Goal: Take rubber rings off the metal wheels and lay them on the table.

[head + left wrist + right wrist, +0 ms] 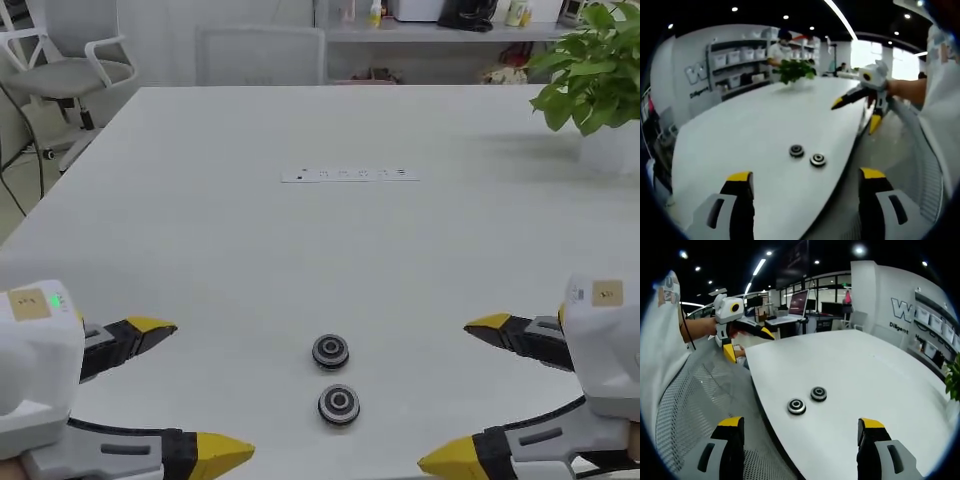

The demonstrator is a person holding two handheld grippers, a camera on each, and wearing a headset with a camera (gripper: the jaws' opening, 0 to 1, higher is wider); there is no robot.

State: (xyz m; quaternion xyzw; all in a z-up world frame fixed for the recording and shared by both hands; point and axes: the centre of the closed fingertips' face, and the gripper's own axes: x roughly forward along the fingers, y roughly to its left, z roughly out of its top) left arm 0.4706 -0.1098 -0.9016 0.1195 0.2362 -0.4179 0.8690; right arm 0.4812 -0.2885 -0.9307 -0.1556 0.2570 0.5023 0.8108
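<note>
Two small metal wheels with dark rubber rings lie flat on the white table near its front edge, the far wheel (331, 350) just behind the near wheel (339, 404). They also lie in the left gripper view as far wheel (796, 150) and near wheel (818, 160), and in the right gripper view as far wheel (818, 393) and near wheel (796, 406). My left gripper (197, 388) is open at the table's left front, well left of the wheels. My right gripper (465, 394) is open at the right front. Both hold nothing.
A potted green plant (593, 80) stands at the table's far right. A flat white strip (349, 175) lies in the table's middle. An office chair (60, 60) sits beyond the far left corner, and shelves line the back wall. The table's front edge (300, 470) is close to the near wheel.
</note>
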